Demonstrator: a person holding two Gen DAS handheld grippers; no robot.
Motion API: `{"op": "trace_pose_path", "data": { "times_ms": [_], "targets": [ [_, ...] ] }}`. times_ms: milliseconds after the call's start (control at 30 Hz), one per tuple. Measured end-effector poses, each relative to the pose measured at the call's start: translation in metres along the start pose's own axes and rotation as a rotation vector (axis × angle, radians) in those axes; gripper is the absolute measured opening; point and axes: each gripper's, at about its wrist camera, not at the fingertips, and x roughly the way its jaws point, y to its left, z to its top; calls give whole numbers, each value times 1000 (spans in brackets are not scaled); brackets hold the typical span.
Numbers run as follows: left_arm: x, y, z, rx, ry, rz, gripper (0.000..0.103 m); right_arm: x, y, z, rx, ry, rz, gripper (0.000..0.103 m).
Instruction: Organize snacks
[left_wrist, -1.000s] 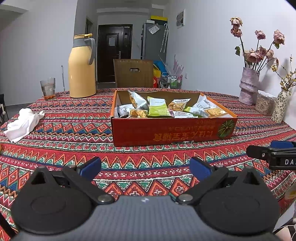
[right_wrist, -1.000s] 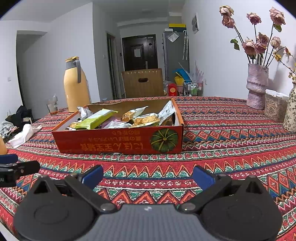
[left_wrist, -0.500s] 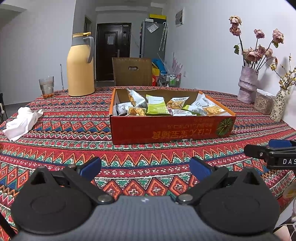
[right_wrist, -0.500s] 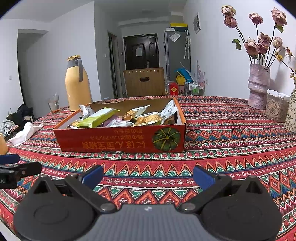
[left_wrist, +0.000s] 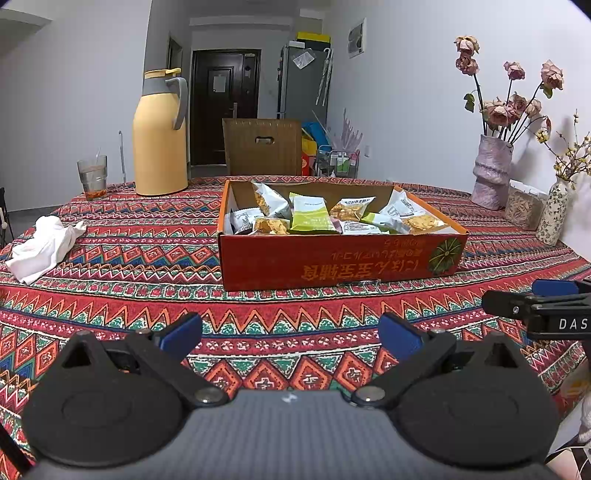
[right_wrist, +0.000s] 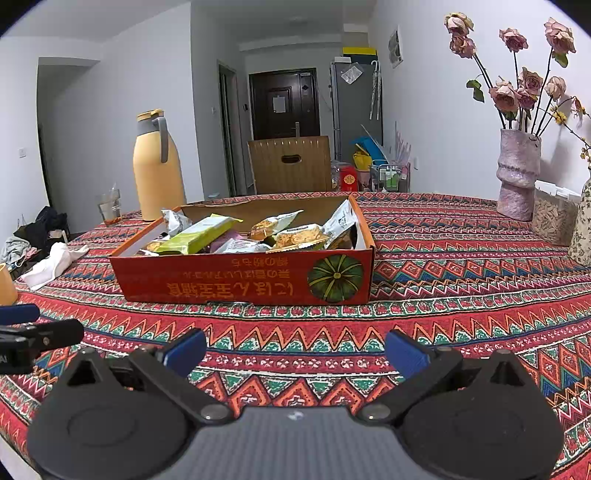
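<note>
The desk (left_wrist: 155, 258), covered by a red patterned cloth, carries a shallow red cardboard box (left_wrist: 332, 260) near its middle, printed with a green pumpkin on the front wall. Inside the box lies a loose pile of snack packets (left_wrist: 343, 218): a light green packet (left_wrist: 312, 219) near the centre, silver-white ones leaning on the left and right walls, and several clear-windowed packets showing golden pieces. The print on them is too small to read.

A tall yellow thermos jug (left_wrist: 160, 134) with a grey handle stands toward the far left edge of the desk, and a drinking glass (left_wrist: 92, 177) with reddish dregs stands just left of it. A pink vase of dried roses (left_wrist: 491, 171) stands at the far right edge, with a clear container (left_wrist: 522, 208) of pale contents and a small speckled vase (left_wrist: 554, 214) beside it. A crumpled white cloth (left_wrist: 44, 249) lies near the left edge. Nothing lies between the claws and the box.

The left claw (left_wrist: 290, 334) hovers over the near edge, jaws wide apart and holding nothing. The right claw (right_wrist: 295, 352) is likewise spread and empty, to the right of the left one; each camera catches only the tip of the other claw at its frame edge. A wooden chair back (right_wrist: 290, 164) beyond the desk is partly hidden.
</note>
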Motion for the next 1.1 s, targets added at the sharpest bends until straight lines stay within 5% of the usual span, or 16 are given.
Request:
{"op": "trace_pose_path", "data": {
  "times_ms": [1100],
  "targets": [
    [-5,-2,-1,0,-12,-11,103,0,1,0,-3,-1,0,103]
  ]
}}
